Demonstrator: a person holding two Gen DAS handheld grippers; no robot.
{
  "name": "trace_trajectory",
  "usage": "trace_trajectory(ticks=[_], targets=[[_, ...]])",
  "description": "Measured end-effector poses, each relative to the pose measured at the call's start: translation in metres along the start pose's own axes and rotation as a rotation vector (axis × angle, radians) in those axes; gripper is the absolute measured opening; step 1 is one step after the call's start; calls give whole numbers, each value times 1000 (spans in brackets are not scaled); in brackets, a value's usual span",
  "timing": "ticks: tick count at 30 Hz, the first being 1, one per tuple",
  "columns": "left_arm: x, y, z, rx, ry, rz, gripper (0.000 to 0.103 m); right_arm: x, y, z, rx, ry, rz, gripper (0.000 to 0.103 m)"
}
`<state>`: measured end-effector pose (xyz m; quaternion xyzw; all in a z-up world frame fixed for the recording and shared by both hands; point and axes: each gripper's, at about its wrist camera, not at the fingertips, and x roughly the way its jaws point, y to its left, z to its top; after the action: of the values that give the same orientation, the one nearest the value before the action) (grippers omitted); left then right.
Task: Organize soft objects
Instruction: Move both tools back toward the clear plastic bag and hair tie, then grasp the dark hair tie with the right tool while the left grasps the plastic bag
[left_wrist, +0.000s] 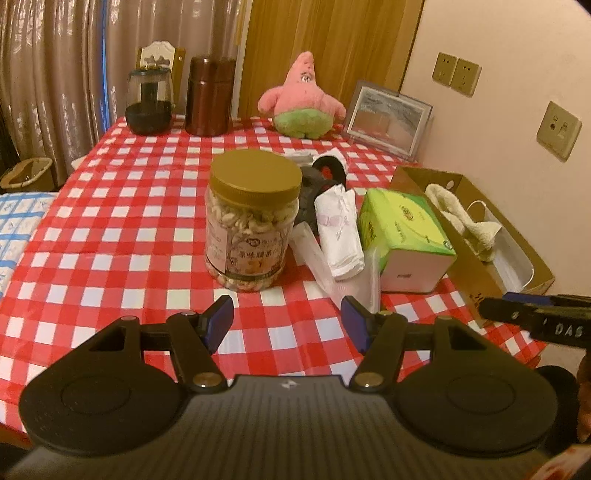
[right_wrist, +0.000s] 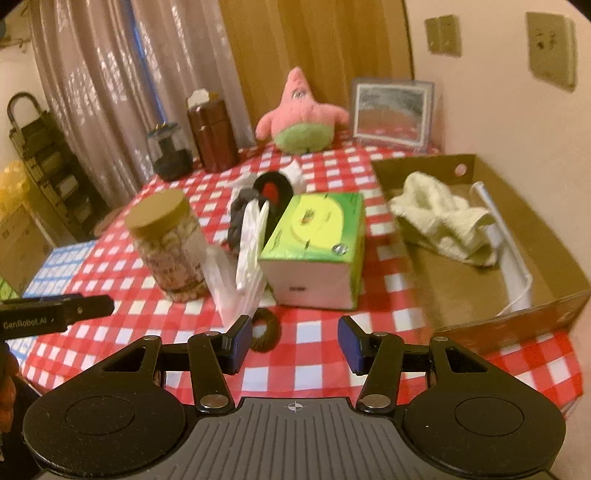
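A pink and green star plush sits at the far edge of the red checked table. A cream towel lies in the open cardboard box on the right. A white folded cloth pack leans beside a green tissue box, with a dark grey soft item behind. A brown knitted ring lies near my right gripper, which is open and empty. My left gripper is open and empty, just short of a snack jar.
A dark glass jar and a brown canister stand at the far left of the table. A framed picture leans on the wall. Clear plastic wrap lies in front of the cloth pack. Curtains and a wooden door are behind.
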<state>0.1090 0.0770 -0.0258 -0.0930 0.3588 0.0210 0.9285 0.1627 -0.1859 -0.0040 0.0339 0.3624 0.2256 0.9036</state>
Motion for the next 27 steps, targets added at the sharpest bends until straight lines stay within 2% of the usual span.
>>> trace_trajectory(ticks=[8, 20, 27], targets=[[31, 6, 0, -1, 42, -10, 61, 49, 9, -7, -31, 87, 24, 52], [67, 17, 2, -39, 74, -38, 61, 121, 25, -18, -147, 210, 24, 52], [80, 24, 2, -62, 85, -46, 61, 141, 37, -22, -249, 206, 8, 52]])
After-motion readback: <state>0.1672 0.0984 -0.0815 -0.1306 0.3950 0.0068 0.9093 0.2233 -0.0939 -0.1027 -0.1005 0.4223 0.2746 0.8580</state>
